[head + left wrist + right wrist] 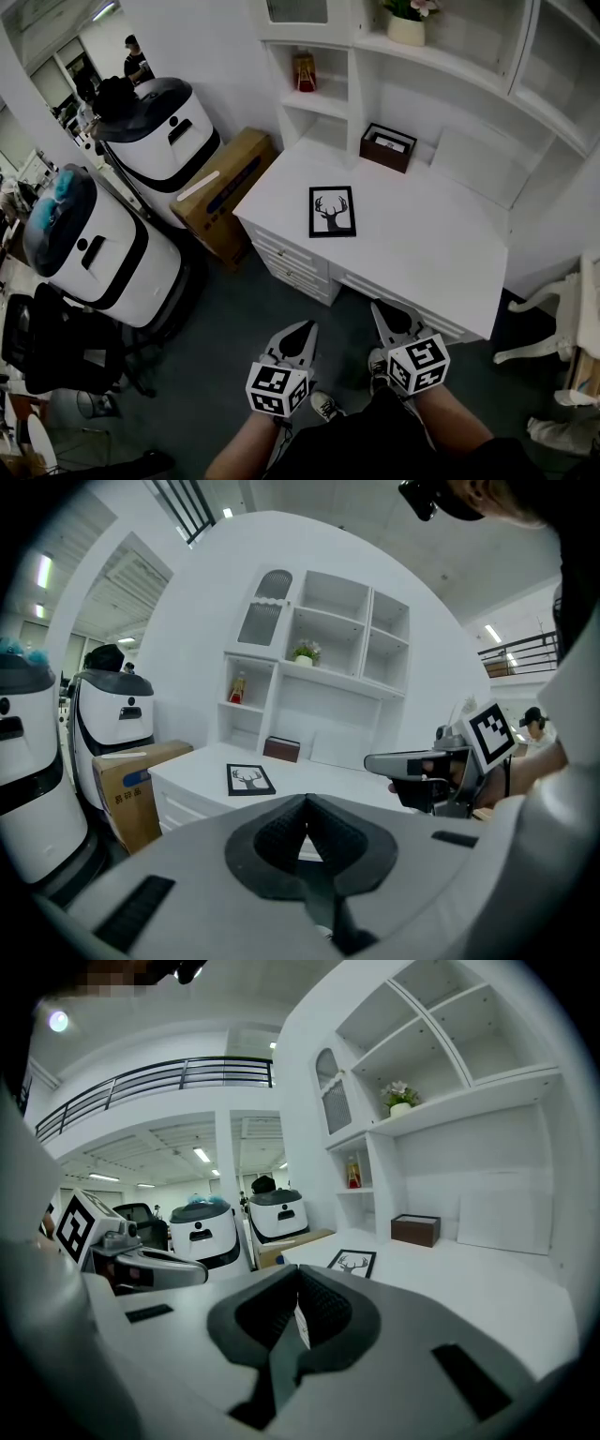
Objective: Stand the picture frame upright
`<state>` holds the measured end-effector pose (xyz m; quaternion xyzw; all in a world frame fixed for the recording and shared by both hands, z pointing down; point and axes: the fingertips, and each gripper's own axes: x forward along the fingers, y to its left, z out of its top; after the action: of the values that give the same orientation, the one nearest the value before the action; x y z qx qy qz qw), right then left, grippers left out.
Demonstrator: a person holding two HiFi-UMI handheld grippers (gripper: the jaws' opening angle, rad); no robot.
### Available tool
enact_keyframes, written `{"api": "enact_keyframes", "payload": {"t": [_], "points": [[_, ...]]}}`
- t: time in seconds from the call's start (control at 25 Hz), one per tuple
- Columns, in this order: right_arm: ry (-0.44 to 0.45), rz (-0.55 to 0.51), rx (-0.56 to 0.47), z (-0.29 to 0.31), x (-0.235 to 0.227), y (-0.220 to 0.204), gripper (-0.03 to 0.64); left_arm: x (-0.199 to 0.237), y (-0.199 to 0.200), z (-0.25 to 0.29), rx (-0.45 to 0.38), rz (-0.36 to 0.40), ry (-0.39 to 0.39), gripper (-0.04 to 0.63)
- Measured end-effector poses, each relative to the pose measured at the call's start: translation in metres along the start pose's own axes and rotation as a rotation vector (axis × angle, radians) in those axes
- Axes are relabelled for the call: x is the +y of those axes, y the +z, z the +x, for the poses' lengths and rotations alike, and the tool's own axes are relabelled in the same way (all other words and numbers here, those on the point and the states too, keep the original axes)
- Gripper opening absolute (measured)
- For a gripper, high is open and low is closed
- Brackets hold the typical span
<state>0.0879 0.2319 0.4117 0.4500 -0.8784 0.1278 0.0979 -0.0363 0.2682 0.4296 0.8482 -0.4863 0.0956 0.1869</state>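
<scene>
A black picture frame [333, 212] with a deer print lies flat on the white desk [441, 244], near its left end. The same picture frame [250, 779] shows ahead in the left gripper view, and the picture frame [352, 1263] lies flat in the right gripper view too. My left gripper [305, 330] hangs shut and empty in front of the desk, short of its front edge. Beside it, my right gripper [382, 310] is also shut with nothing in it, close to the desk's drawers.
A dark brown box [388, 146] sits at the back of the desk under white shelves [328, 101] with a potted plant [407, 21]. A cardboard carton [222, 192] and two white-and-black machines [161, 129] stand left of the desk. A white chair [562, 300] is at right.
</scene>
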Motion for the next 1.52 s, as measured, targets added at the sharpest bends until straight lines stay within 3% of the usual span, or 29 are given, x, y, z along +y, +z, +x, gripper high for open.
{"api": "enact_keyframes", "payload": {"t": [0.92,1.52], "points": [[-0.005,-0.009,-0.013,-0.002,0.039,0.0,0.003,0.015,-0.008,-0.041,-0.019,-0.009,0.003,0.006],[0.023,0.028,0.019,0.057,0.002,0.008,0.003,0.047,0.009,0.008,0.003,-0.034,0.035,0.006]]}}
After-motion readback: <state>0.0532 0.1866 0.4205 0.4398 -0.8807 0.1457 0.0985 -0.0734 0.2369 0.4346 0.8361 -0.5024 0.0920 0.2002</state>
